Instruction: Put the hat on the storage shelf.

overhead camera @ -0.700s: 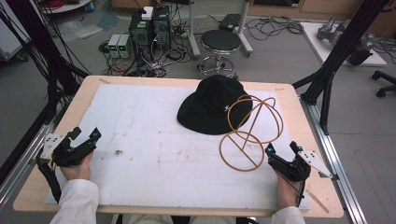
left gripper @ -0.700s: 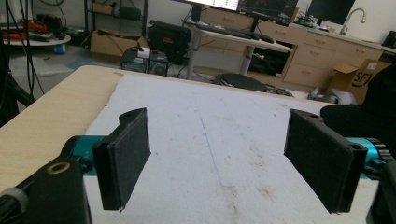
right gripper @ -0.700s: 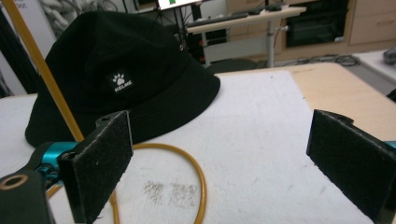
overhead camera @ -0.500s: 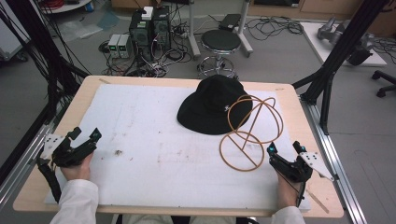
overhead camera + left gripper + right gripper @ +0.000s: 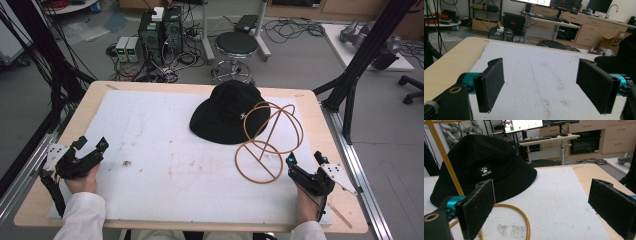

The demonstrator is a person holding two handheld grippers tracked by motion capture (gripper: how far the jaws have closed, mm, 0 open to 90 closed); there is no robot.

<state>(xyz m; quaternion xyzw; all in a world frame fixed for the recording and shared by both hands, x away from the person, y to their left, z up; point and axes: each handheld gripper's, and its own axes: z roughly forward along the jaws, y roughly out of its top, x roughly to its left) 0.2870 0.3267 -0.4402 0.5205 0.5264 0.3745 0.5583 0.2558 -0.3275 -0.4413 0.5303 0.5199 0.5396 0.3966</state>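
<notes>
A black bucket hat (image 5: 227,111) with a small paw logo lies on the white mat (image 5: 165,155) right of centre; it looms ahead-left in the right gripper view (image 5: 481,165). A tan wire stand (image 5: 267,140) of rings and a slanted rod stands against its right side, its base ring flat on the mat (image 5: 524,217). My left gripper (image 5: 90,145) rests open at the mat's left edge, jaws wide apart over bare mat (image 5: 540,82). Just right of the stand's base ring, my right gripper (image 5: 305,159) sits open at the front right (image 5: 541,205).
The mat covers a wooden table (image 5: 310,107) bordered by black frame legs (image 5: 350,85). Beyond the far edge stand a stool (image 5: 235,47) and computer boxes with cables (image 5: 155,35). Faint brown stains (image 5: 126,163) mark the mat's front half.
The right gripper has shifted slightly to the right and toward the person. The left gripper, hat and stand look unmoved.
</notes>
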